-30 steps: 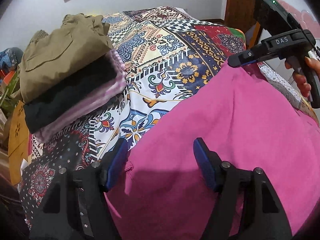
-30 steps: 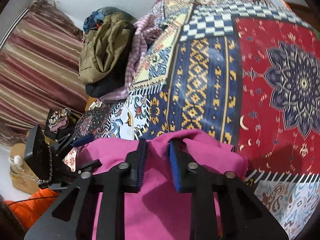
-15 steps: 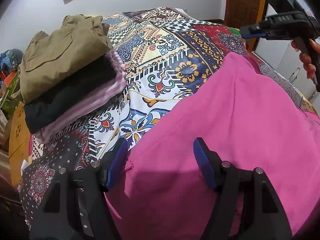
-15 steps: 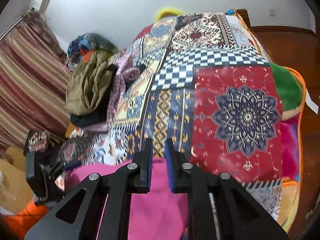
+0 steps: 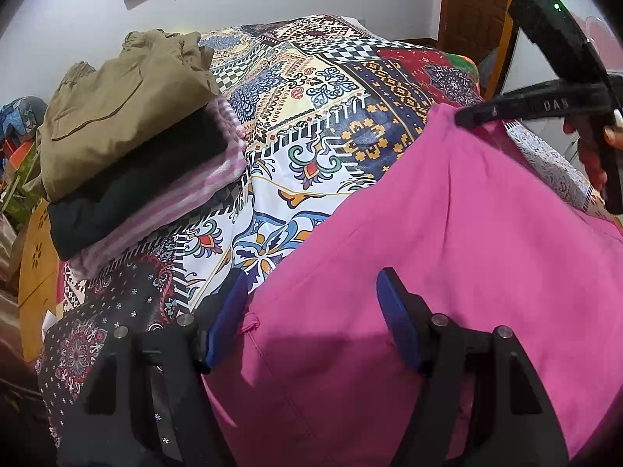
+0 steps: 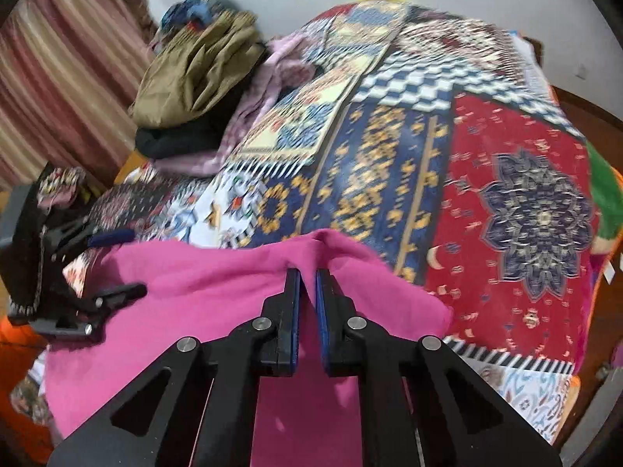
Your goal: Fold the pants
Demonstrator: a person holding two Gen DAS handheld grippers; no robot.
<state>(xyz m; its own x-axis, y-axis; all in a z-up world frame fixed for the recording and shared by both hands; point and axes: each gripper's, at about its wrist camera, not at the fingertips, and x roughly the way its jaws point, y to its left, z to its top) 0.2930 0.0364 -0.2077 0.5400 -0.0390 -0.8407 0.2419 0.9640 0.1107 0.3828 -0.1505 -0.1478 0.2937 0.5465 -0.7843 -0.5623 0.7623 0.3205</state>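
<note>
Pink pants (image 5: 447, 233) lie spread on a patterned bedspread (image 5: 311, 89). My left gripper (image 5: 311, 276) hovers open over their near edge, one blue pad by the hem and the other above the cloth. At the far corner my right gripper (image 5: 463, 118), held by a hand (image 5: 592, 163), bears on the fabric. In the right wrist view the pants (image 6: 194, 284) rise in a ridge between the jaws of the right gripper (image 6: 307, 272), which are closing and pinch that fold. The left gripper (image 6: 120, 264) shows at the left there.
A stack of folded clothes (image 5: 128, 136), olive on black on striped lilac, sits at the bed's left side; it also shows in the right wrist view (image 6: 194, 78). A wooden door (image 5: 475, 0) stands beyond the bed, and a striped curtain (image 6: 58, 58) hangs at the left.
The right gripper rose off the pants' far corner, then came back down and closed on a ridge of the pink cloth. The left gripper has stayed put and open.
</note>
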